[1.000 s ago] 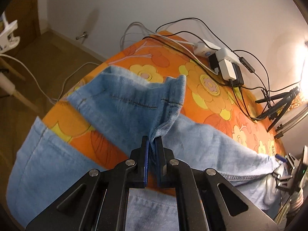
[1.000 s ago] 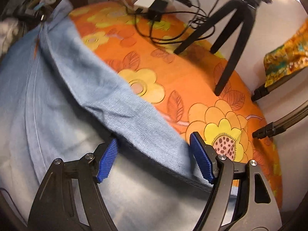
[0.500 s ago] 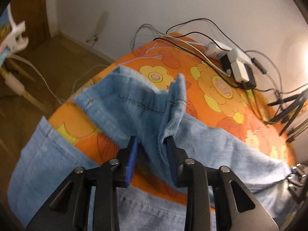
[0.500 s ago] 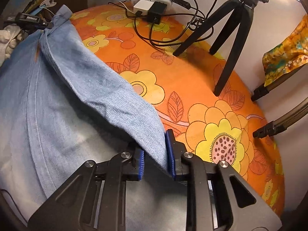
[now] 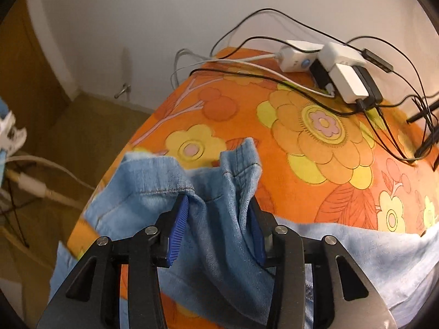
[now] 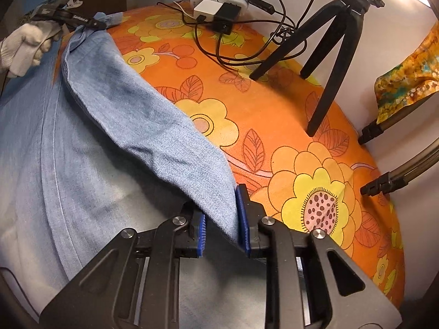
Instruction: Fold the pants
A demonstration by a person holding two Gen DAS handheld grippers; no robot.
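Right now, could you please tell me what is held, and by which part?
The right gripper pinches the pants at a folded leg edge; the left gripper is open.

Your pants [image 5: 219,235] are light blue jeans, soft and a bit faded. They lie spread over the orange flowered cloth, filling the lower half of the left wrist view and the left side of the right wrist view [image 6: 82,170]. One leg is lifted and folded over the rest — you can see it run as a long band from the upper left down to the bottom middle of the right wrist view. Its hem end, with a stitched seam, stands up bunched and wrinkled at the middle of the left wrist view.
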